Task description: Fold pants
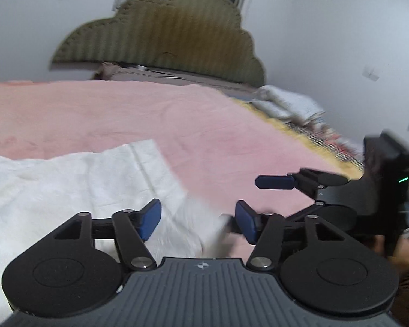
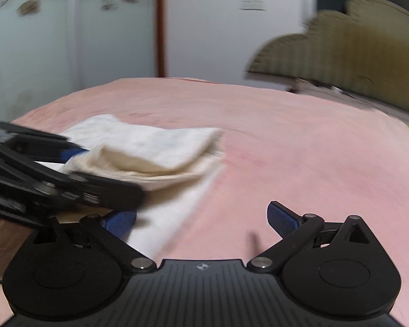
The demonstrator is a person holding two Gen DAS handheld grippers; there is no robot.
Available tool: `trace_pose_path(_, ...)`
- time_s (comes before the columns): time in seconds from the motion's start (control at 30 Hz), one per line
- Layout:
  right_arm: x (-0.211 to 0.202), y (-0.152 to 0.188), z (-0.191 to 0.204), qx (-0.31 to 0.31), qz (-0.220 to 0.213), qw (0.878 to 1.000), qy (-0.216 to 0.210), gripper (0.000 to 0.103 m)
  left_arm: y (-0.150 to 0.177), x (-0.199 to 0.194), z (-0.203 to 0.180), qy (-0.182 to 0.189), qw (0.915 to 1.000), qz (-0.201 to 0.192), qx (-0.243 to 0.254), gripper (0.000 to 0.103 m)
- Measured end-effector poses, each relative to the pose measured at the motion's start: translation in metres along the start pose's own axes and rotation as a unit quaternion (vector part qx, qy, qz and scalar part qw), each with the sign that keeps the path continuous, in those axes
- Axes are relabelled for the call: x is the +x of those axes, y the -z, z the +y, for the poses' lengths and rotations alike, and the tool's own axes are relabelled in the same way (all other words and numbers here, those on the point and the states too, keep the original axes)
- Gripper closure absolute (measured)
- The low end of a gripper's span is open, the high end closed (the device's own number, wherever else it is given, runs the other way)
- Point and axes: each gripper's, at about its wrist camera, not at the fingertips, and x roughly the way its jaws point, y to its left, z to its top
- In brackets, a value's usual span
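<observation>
White pants [image 1: 76, 188] lie partly folded on a pink bed cover [image 1: 177, 114]. In the left wrist view my left gripper [image 1: 197, 222] is open, its blue pads over the pants' right edge. My right gripper [image 1: 275, 182] shows at the right, above the cover. In the right wrist view the pants [image 2: 150, 150] lie folded over at the left, and my right gripper [image 2: 201, 220] is open and empty over the pants' near edge and the pink cover [image 2: 286, 150]. The left gripper [image 2: 68, 169] crosses in from the left, over the pants.
An olive scalloped headboard [image 1: 161, 32] stands at the far end of the bed. Crumpled bedding [image 1: 286, 103] lies at the right edge by the white wall. A wall with a brown post [image 2: 161, 24] is behind the bed in the right wrist view.
</observation>
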Motion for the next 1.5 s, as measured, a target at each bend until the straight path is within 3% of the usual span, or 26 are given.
trace_pose_path(0.1,-0.021,0.002,-0.016,0.023,-0.002,0.998,0.056,0.0,-0.008,-0.025,0.013,0.001,0.9998,-0.018,-0.007,0.035)
trace_pose_path(0.17,-0.034,-0.004,-0.022,0.046,-0.024,0.996,0.07,0.0,-0.013,-0.042,0.03,-0.054,0.9977,-0.04,-0.002,0.031)
trace_pose_path(0.23,-0.04,-0.013,-0.023,0.07,-0.053,0.995,0.046,0.0,-0.016,-0.058,0.052,-0.14,0.9883,-0.059,0.001,0.028)
trace_pose_path(0.3,-0.033,-0.023,-0.013,0.075,-0.068,0.995,0.004,0.0,-0.018,-0.063,0.078,-0.215,0.9752,-0.052,-0.008,0.028)
trace_pose_path(0.4,-0.005,-0.037,0.021,0.023,-0.059,0.997,-0.043,0.0,-0.013,-0.068,0.106,-0.265,0.9634,-0.028,-0.028,0.029)
trace_pose_path(0.47,0.018,-0.042,0.049,-0.031,-0.04,0.997,-0.051,0.0,-0.004,-0.067,0.111,-0.267,0.9633,-0.011,-0.028,0.029)
trace_pose_path(0.57,0.045,-0.043,0.084,-0.103,-0.016,0.993,-0.058,0.0,0.011,-0.057,0.104,-0.258,0.9657,0.022,0.014,0.028)
trace_pose_path(0.63,0.056,-0.035,0.098,-0.146,0.013,0.988,-0.038,0.0,0.022,-0.05,0.097,-0.256,0.9638,0.044,0.058,0.027)
trace_pose_path(0.7,0.063,-0.024,0.1,-0.178,0.036,0.983,-0.002,0.0,0.031,-0.046,0.088,-0.271,0.9565,0.047,0.098,0.027)
trace_pose_path(0.77,0.059,-0.021,0.087,-0.148,0.044,0.988,0.003,0.0,0.031,-0.05,0.085,-0.273,0.9553,0.041,0.105,0.027)
trace_pose_path(0.9,0.042,-0.031,0.077,-0.152,0.013,0.986,0.061,0.0,0.022,-0.059,0.086,-0.253,0.9643,0.021,0.076,0.026)
trace_pose_path(1.0,0.035,-0.044,0.082,-0.135,-0.014,0.991,0.022,0.0,0.026,-0.055,0.083,-0.234,0.9683,0.043,0.077,0.026)
trace_pose_path(1.1,0.048,-0.044,0.097,-0.133,-0.007,0.99,-0.036,0.0,0.039,-0.051,0.071,-0.241,0.9621,0.05,0.116,0.025)
trace_pose_path(1.23,0.061,-0.019,0.115,-0.185,0.036,0.982,-0.023,0.0,0.046,-0.056,0.067,-0.221,0.9644,0.052,0.135,0.025)
trace_pose_path(1.37,0.045,-0.009,0.086,-0.1,0.042,0.993,-0.047,0.0,0.045,-0.064,0.076,-0.225,0.9684,0.027,0.103,0.025)
trace_pose_path(1.5,0.03,-0.007,0.076,-0.07,0.035,0.997,-0.027,0.0,0.038,-0.07,0.081,-0.232,0.97,0.002,0.073,0.025)
